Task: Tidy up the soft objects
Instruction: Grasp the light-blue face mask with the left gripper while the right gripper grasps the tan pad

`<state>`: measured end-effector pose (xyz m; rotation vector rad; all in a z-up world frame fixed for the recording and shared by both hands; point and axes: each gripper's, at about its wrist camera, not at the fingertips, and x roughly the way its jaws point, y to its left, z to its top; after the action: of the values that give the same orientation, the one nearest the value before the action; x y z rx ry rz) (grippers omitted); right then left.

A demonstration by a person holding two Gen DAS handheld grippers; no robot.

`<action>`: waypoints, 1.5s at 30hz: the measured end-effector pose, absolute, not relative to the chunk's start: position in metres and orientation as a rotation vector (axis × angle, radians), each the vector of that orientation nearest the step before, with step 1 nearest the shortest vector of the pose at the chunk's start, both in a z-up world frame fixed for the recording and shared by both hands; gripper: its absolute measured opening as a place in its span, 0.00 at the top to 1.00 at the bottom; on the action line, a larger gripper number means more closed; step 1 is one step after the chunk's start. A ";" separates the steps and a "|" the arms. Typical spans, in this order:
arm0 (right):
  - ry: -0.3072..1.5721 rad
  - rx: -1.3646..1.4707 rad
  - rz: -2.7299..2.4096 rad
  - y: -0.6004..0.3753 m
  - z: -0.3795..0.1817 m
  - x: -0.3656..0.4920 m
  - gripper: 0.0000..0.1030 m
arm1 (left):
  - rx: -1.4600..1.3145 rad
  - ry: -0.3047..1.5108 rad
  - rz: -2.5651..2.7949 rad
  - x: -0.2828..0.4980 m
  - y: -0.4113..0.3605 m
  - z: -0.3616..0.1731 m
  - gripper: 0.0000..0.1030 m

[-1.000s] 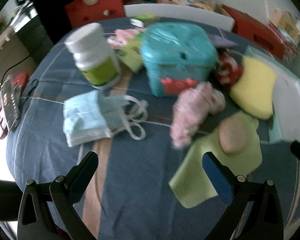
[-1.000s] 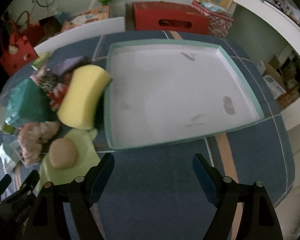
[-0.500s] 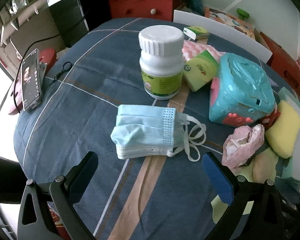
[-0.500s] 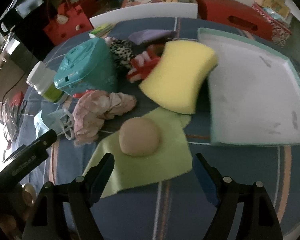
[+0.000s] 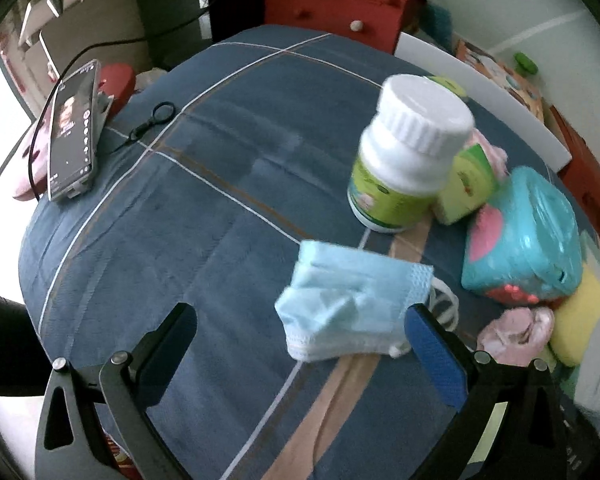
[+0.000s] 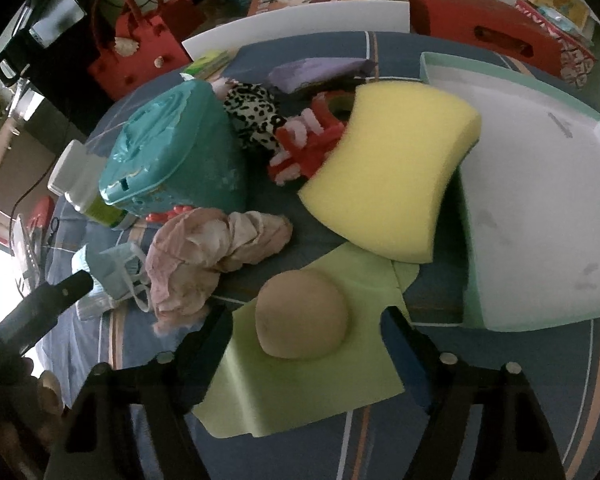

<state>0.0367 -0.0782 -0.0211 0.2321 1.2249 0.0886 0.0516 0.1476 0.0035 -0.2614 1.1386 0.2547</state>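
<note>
My right gripper [image 6: 308, 332] is open, its jaws either side of a tan round puff [image 6: 302, 314] lying on a light green cloth [image 6: 300, 380]. Beyond lie a yellow sponge [image 6: 396, 164], a crumpled pink cloth [image 6: 204, 256], a red-and-white fuzzy item [image 6: 308, 140], a leopard-print cloth [image 6: 252, 114] and a purple cloth [image 6: 320, 74]. A white tray with a green rim [image 6: 540, 208] sits at the right. My left gripper [image 5: 300, 328] is open above the blue tablecloth, with a stack of blue face masks [image 5: 352, 300] just ahead, right of centre.
A white pill bottle [image 5: 408, 152], a green box [image 5: 464, 184] and a teal wipes box [image 5: 528, 240] stand behind the masks. A phone [image 5: 72, 128] lies at the table's left edge. A red bag [image 6: 136, 52] and red box [image 6: 484, 40] stand beyond the table.
Both grippers have swung left. The right one now frames the tan puff, with the tray off to the right. The masks have come nearer the left gripper.
</note>
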 end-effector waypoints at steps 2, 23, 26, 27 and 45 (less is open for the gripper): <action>1.230 0.237 0.087 -0.077 -0.023 0.039 0.29 | -0.289 1.150 0.244 0.055 0.152 0.000 0.00; 1.230 0.118 0.082 -0.051 -0.045 0.048 0.49 | -0.284 1.189 0.225 0.085 0.162 -0.026 0.00; 1.224 0.122 0.085 -0.052 -0.041 0.043 0.49 | -0.311 1.160 0.208 0.086 0.166 -0.025 0.00; 1.223 0.126 0.086 -0.054 -0.035 0.041 0.49 | -0.323 1.149 0.203 0.086 0.168 -0.024 0.00; 1.189 0.152 0.087 -0.075 0.005 0.032 0.49 | -0.184 1.198 0.222 0.119 0.148 -0.047 0.00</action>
<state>0.0321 -0.0747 0.0054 0.1524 1.1891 0.0874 0.1188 0.1483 -0.0474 -0.1841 1.1977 0.2222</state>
